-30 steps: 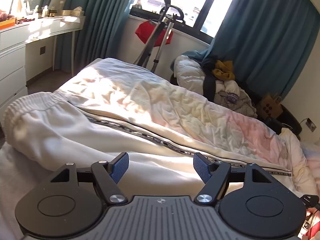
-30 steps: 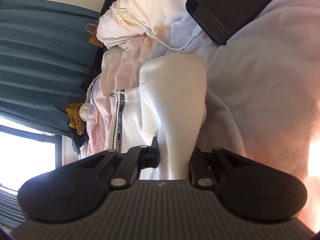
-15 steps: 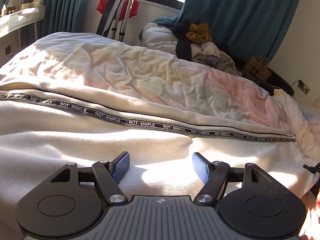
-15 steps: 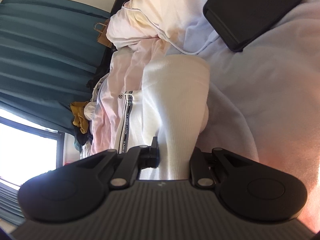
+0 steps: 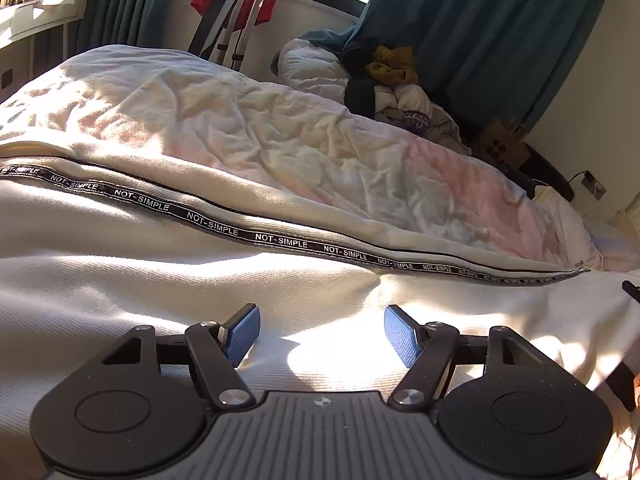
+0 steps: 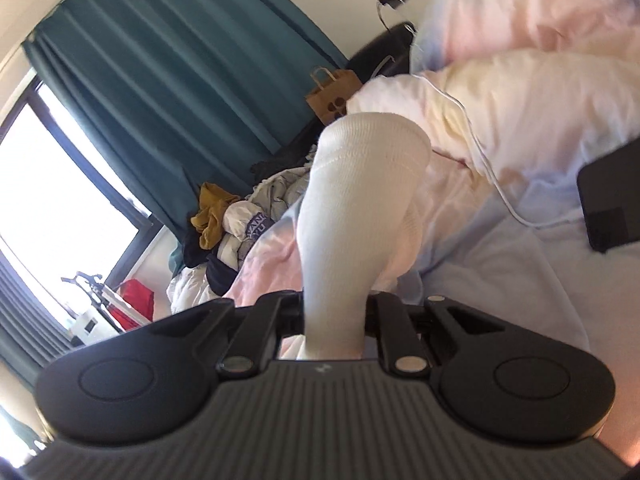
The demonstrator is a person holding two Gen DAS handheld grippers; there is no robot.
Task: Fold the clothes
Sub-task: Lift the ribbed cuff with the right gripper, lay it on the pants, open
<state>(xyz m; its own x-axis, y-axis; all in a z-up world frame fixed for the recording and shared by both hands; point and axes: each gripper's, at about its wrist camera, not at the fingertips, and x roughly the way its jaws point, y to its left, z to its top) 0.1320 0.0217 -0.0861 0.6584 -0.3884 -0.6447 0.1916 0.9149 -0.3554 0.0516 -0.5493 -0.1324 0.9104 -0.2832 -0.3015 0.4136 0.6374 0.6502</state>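
The white trousers lie stretched across the bed, the black lettered side stripe running along the upper edge. The left gripper hovers low over the cloth with its fingers spread wide, holding nothing. The right gripper has its fingers closed on the ribbed cuff of one leg, which stands lifted clear of the bed.

Risks from this state:
- The cuff is thick and bunched between the fingers; a quick pull could let the fabric slip out, dropping the leg askew.
- With the left fingers not pinning the cloth, drag from the right side may shift the whole garment and wrinkle the layer below.
- A white cable and a dark flat device lie near the lifted cuff; a low sweep could snag either.
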